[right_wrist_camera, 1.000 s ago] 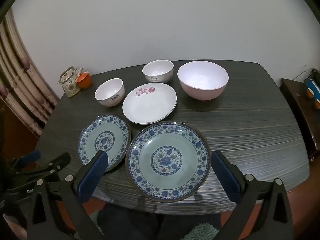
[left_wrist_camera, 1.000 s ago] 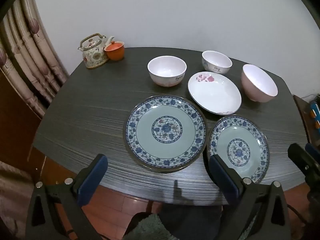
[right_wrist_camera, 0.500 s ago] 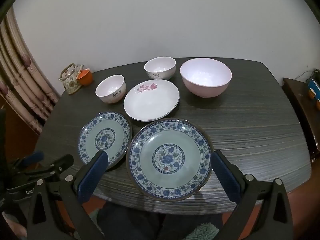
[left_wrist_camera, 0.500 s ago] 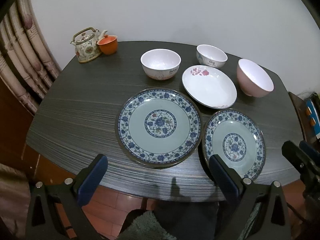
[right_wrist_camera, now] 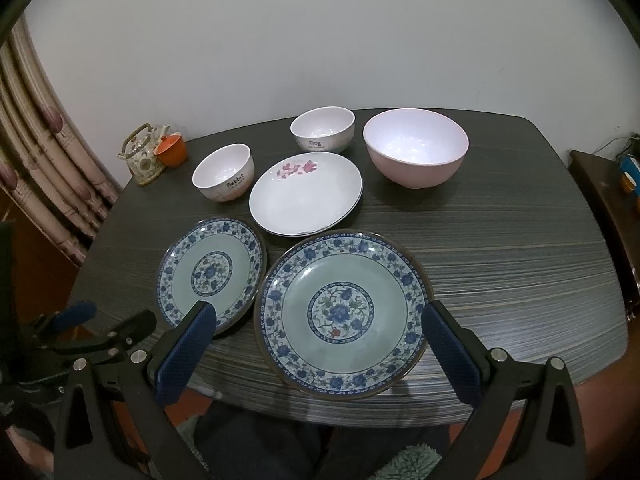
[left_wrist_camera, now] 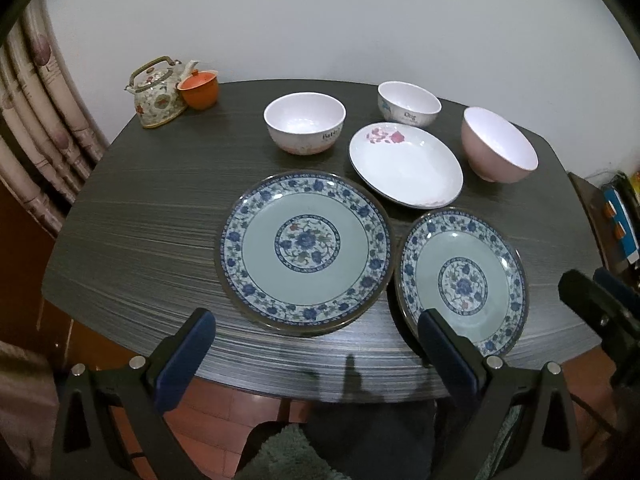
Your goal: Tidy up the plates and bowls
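On the dark table lie a large blue-patterned plate, a smaller blue-patterned plate to its right, and a white flowered dish behind. Two white bowls and a pink bowl stand at the back. My left gripper is open and empty above the near edge, before the large plate. My right gripper is open and empty, its fingers either side of the large plate. The smaller plate, dish and pink bowl show there too.
A flowered teapot and an orange cup stand at the table's back left corner. A curtain hangs at the left. A side cabinet with small items is at the right. Red floor tiles show below the table's near edge.
Both grippers have drawn slightly closer to the table and the dishes sit a little differently in view. Nothing on the table has moved. Both grippers stay open.
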